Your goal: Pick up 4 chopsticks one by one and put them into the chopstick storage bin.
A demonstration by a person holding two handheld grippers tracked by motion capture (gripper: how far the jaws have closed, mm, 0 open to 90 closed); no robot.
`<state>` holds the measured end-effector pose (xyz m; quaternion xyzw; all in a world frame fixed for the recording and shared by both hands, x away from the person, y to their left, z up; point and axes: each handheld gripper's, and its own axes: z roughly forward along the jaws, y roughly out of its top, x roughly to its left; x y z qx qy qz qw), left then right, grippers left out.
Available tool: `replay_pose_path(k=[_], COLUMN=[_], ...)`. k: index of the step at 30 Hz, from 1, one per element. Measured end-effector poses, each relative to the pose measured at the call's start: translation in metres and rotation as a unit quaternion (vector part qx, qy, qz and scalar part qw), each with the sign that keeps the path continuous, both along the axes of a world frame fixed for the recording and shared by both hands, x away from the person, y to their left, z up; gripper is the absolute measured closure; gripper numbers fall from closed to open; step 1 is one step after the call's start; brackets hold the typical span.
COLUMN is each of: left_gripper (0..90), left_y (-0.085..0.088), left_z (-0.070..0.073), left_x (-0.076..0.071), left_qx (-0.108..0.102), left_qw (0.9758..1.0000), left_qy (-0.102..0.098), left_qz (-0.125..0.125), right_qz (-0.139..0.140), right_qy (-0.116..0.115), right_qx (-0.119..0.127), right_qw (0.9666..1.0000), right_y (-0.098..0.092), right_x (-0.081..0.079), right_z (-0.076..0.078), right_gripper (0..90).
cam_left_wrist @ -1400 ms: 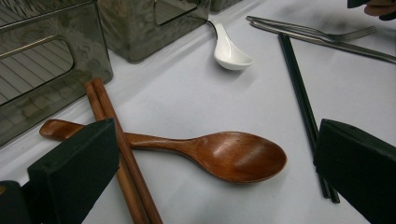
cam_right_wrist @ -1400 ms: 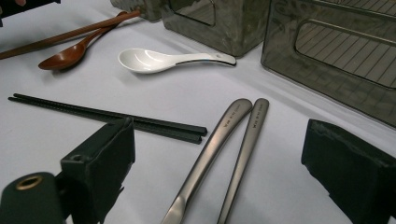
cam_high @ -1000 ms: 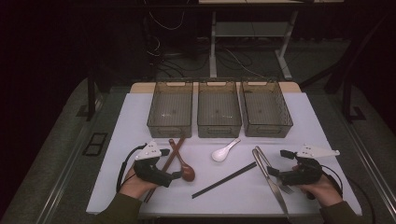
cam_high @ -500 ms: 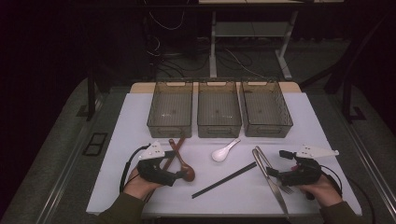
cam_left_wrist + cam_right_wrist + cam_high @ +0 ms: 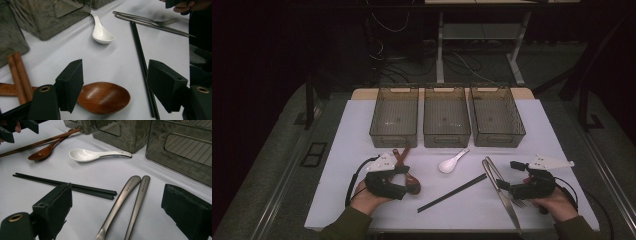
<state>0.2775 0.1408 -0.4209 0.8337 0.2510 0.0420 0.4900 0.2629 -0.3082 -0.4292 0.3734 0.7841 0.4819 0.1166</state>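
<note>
A brown wooden spoon (image 5: 412, 186) lies on the white table beside a pair of wooden chopsticks (image 5: 399, 156). My left gripper (image 5: 404, 184) is low over the spoon's bowl (image 5: 103, 97), which lies between its jaws. The jaws have just been closing; the left pad (image 5: 71, 85) is at the bowl's edge and the right pad (image 5: 165, 85) stands well clear, so the left gripper (image 5: 116, 75) is open. My right gripper (image 5: 506, 187) is open over the handles of a metal fork and knife (image 5: 125, 202), touching neither. Its jaws (image 5: 118, 195) are empty.
Three clear empty bins (image 5: 394, 117) (image 5: 446, 117) (image 5: 496, 117) stand in a row at the table's back. A white ceramic spoon (image 5: 452, 162) lies mid-table. Black chopsticks (image 5: 452, 192) lie diagonally between the two hands.
The left gripper's jaws have narrowed around the wooden spoon's bowl and the hand has edged slightly right. The right hand has stayed put.
</note>
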Motion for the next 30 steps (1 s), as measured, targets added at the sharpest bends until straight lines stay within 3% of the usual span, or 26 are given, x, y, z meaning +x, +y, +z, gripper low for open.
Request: replay_pose_path(k=[16, 30], left_gripper=[45.7, 55.4], left_y=[-0.016, -0.029], left_z=[-0.003, -0.003], left_x=[-0.003, -0.004], left_qx=[-0.004, -0.002], left_qw=[0.9995, 0.9994], left_qy=[0.013, 0.013], left_qz=[-0.028, -0.031], right_qz=[0.006, 0.004], right_qy=[-0.003, -0.006], right_qx=[-0.004, 0.002], right_qw=[1.0, 1.0], right_y=[0.002, 0.0], right_x=[-0.001, -0.001], right_z=[0.0, 0.001], right_gripper=[9.7, 9.7])
